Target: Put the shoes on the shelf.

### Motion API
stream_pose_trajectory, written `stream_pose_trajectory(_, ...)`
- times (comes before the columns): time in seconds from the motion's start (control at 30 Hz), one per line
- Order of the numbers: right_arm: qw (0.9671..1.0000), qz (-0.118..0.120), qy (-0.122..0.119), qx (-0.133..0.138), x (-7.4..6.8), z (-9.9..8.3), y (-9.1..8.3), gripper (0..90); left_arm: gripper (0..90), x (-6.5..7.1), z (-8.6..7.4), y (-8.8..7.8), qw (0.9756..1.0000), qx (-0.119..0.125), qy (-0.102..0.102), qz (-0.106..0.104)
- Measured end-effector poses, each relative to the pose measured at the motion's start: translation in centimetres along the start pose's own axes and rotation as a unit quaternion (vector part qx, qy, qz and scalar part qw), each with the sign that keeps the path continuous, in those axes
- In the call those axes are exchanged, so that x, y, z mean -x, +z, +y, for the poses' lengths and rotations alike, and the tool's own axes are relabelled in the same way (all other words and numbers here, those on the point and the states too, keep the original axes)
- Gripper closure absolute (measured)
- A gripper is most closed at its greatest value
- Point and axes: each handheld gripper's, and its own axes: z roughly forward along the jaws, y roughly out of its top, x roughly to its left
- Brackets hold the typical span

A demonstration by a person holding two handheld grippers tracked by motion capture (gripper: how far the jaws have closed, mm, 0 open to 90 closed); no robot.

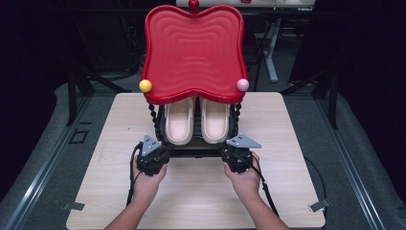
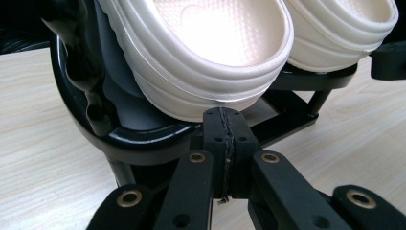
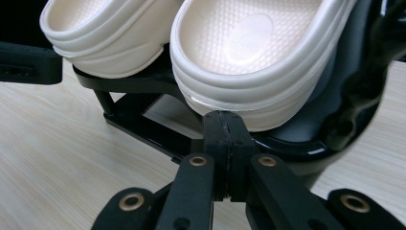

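Black rack point(image 1: 194, 149) w/ 2 cream slippers point(image 1: 179, 122) point(image 1: 215, 120) sits mid-table point(image 1: 268, 191), red wavy tray point(image 1: 193, 52) on top. Bare tabletop behind both grippers & to outer sides. L gripper point(image 1: 160, 152) at rack's front-L corner, R gripper point(image 1: 230, 152) at front-R; hands level, pointing fwd. Both jaw pairs pressed together, holding nothing, tips just under slipper heels.

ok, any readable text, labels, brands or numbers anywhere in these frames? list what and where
None readable.
Cream shoes: textured insoles with a faint raised oval at the heel in the right gripper view, no legible mark in it.
Red tray-like top: ripple pattern, no lettering.
Black rack, left gripper, right gripper, table: no print visible.
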Motion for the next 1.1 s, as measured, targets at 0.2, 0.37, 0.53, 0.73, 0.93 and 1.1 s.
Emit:
stream_pose_trajectory(0.2,1.0,0.002,-0.006,-0.003,-0.6,0.4,1.0,90.0,89.1,0.2,0.4,0.8,1.0,0.002,0.003,0.003)
stream_pose_trajectory(0.37,0.9999,0.001,-0.01,-0.004,-0.8,0.6,1.5,90.0,89.0,0.3,0.4,1.4,1.0,-0.002,0.001,0.006)
stream_pose_trajectory(0.53,0.9999,-0.001,-0.008,-0.007,-0.7,0.8,2.0,90.0,89.0,0.3,0.5,1.9,1.0,-0.003,-0.003,0.008)
stream_pose_trajectory(0.73,0.9999,-0.003,-0.009,-0.01,-0.7,0.9,2.4,90.0,88.9,0.3,0.7,2.5,1.0,-0.004,-0.005,0.003)
stream_pose_trajectory(0.93,0.9999,0.0,-0.007,-0.008,-0.7,0.8,2.5,88.7,86.6,0.6,0.6,2.5,1.0,-0.003,0.001,0.004)
stream_pose_trajectory(1.1,0.9999,-0.001,-0.017,0.001,-0.6,0.8,1.7,89.0,85.9,0.4,0.8,1.6,0.9998,0.012,0.008,0.011)
